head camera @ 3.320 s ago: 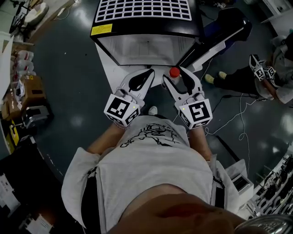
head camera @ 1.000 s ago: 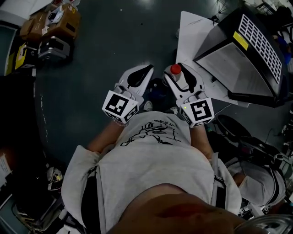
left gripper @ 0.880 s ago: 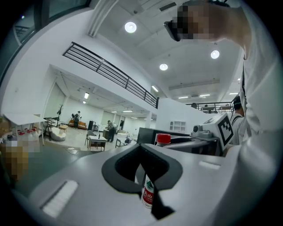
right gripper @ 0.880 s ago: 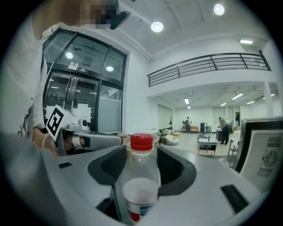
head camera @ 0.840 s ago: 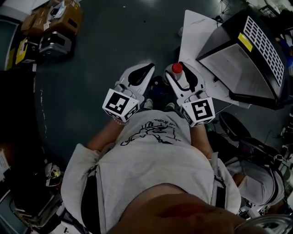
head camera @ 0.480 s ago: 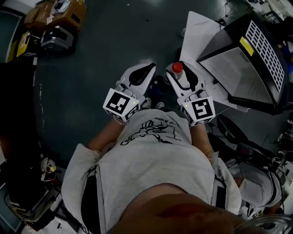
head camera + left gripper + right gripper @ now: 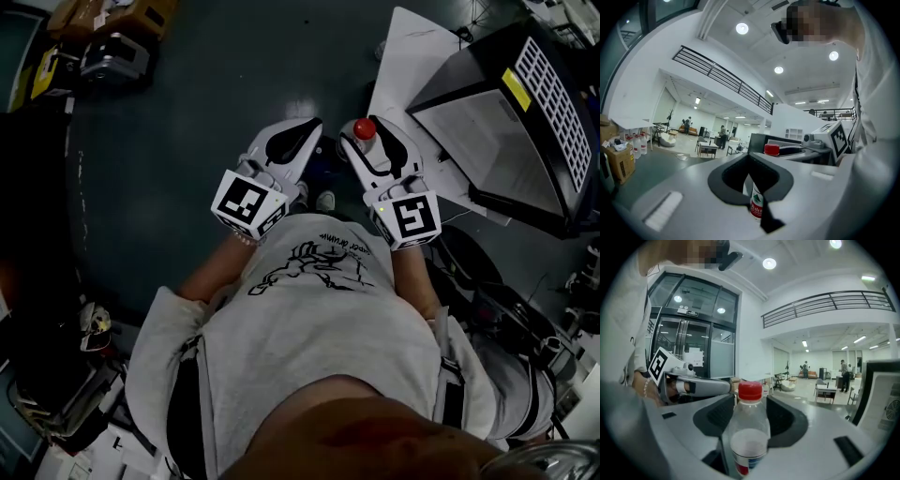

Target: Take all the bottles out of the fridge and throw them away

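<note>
In the head view my right gripper [image 7: 375, 131] is shut on a clear plastic bottle [image 7: 369, 148] with a red cap, held upright in front of my chest. The right gripper view shows the same bottle [image 7: 749, 437] clamped between the jaws of that gripper [image 7: 749, 404], its label low at the bottom edge. My left gripper [image 7: 309, 129] hangs just left of it, shut and empty. From the left gripper [image 7: 751, 159] view, the bottle [image 7: 757, 206] shows through the hollow behind the closed jaws. The black fridge [image 7: 525, 122] stands at the right.
A white panel [image 7: 412, 56] lies on the dark floor beside the fridge. Cardboard boxes and gear [image 7: 103, 37] sit at the far left, and more equipment and cables [image 7: 525, 319] at the lower right. The gripper views look across a large hall with distant people and tables [image 7: 825, 390].
The view has swung away from the fridge, which was straight ahead at first and now lies at the right. Both grippers keep their pose, with the bottle still in the right one.
</note>
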